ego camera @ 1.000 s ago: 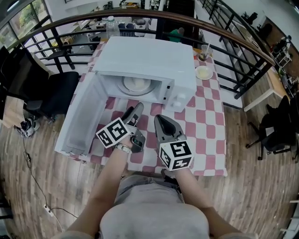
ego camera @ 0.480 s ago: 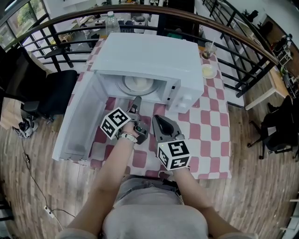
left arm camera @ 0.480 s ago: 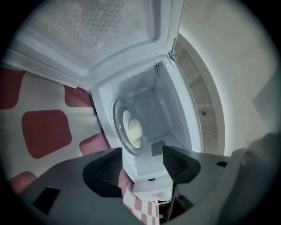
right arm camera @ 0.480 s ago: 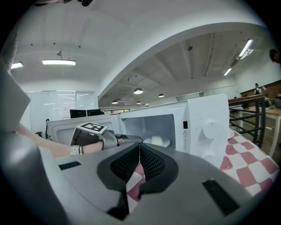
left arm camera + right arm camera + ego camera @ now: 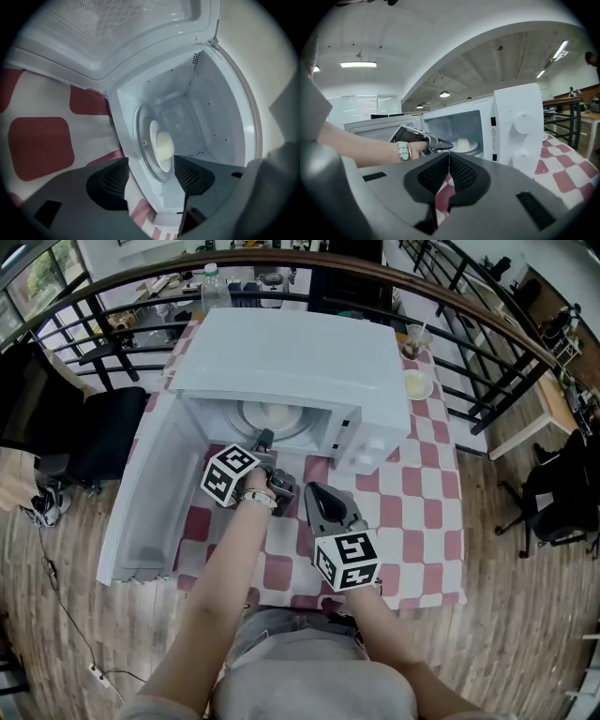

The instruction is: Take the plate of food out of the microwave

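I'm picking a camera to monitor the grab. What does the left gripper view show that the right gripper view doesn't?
Left gripper view only: the left gripper with jaws apart, aimed into the microwave cavity; the glass turntable; and the inner face of the open door.
Right gripper view only: the right gripper with jaws shut together, the control panel's two knobs, and the hand reaching toward the opening.
Both: the plate of pale food inside the microwave and the red-checked tablecloth.
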Demonstrator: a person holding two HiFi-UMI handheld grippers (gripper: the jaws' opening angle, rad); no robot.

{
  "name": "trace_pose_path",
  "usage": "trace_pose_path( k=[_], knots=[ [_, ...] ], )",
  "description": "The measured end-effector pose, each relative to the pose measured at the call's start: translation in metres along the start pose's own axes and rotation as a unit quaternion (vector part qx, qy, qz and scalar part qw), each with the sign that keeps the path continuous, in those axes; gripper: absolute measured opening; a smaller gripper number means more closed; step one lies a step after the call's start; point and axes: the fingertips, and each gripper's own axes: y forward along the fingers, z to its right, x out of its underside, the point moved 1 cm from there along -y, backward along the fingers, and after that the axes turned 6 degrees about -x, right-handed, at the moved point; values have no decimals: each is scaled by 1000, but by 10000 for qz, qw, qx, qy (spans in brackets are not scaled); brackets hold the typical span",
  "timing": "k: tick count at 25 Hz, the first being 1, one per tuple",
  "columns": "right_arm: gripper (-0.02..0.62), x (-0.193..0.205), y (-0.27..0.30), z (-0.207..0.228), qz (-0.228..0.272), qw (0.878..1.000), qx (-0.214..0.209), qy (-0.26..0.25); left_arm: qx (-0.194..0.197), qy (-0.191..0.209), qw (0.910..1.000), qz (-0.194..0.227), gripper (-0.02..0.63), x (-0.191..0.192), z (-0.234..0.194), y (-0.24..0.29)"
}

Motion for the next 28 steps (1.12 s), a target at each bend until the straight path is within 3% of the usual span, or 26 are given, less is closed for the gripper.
trace_pose_path(
  k=[15, 28],
  knots=[
    [26, 2, 8, 23, -305, 9989, 153, 334, -1226, -367, 9915, -225, 320, -7, -19, 43],
    [26, 7, 11, 30, -426, 9980, 222, 419, -1169, -541, 9911, -327, 325, -8, -21, 49]
  ],
)
